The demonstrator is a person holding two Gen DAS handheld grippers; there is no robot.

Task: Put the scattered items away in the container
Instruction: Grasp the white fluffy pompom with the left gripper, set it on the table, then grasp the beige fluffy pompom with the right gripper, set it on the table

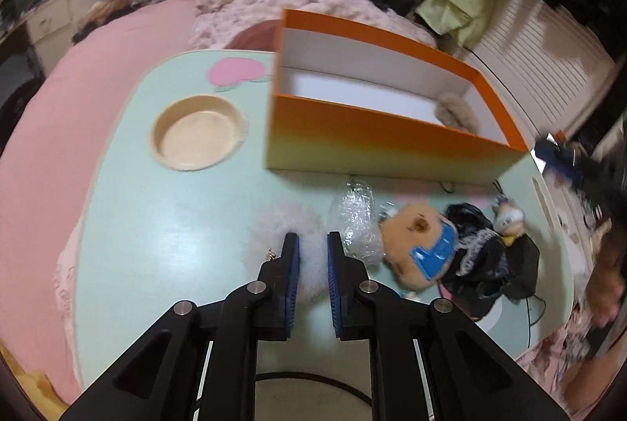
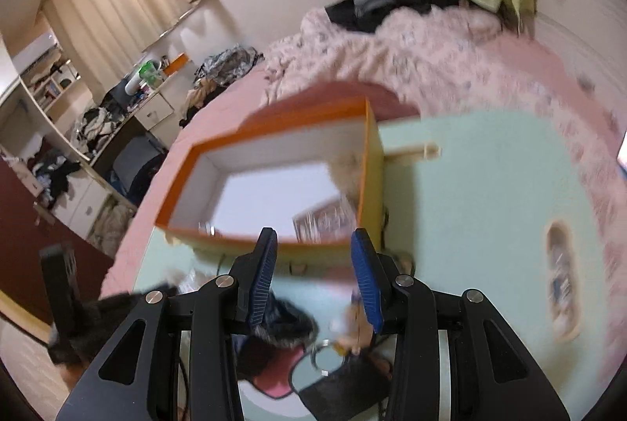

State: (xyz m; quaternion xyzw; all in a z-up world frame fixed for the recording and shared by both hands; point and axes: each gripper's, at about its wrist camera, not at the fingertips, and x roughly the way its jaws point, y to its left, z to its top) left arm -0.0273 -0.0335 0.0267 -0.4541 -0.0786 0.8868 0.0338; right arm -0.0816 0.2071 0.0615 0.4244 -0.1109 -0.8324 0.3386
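Note:
An orange box (image 1: pixel 376 135) with a white inside stands on the mint table (image 1: pixel 164 225); a tan fluffy item (image 1: pixel 456 109) lies in its right end. My left gripper (image 1: pixel 313 242) is shut on a white fluffy pompom (image 1: pixel 282 225) with a gold chain. Beside it lie a bubble-wrap piece (image 1: pixel 354 221), a brown plush with a blue bib (image 1: pixel 421 246), a black frilly item (image 1: pixel 480 252) and a small figure keychain (image 1: pixel 507 217). My right gripper (image 2: pixel 313 244) is open and empty, hovering near the box's (image 2: pixel 270 178) front wall, above the black frilly item (image 2: pixel 282 327) and the keychain (image 2: pixel 348 331).
A round beige dish recess (image 1: pixel 196 133) is set in the table left of the box. The table stands on a pink bed (image 1: pixel 98 76) with a rumpled pink blanket (image 1: pixel 274 1) and clothes behind. A cable (image 1: pixel 535 307) runs off the table's right edge.

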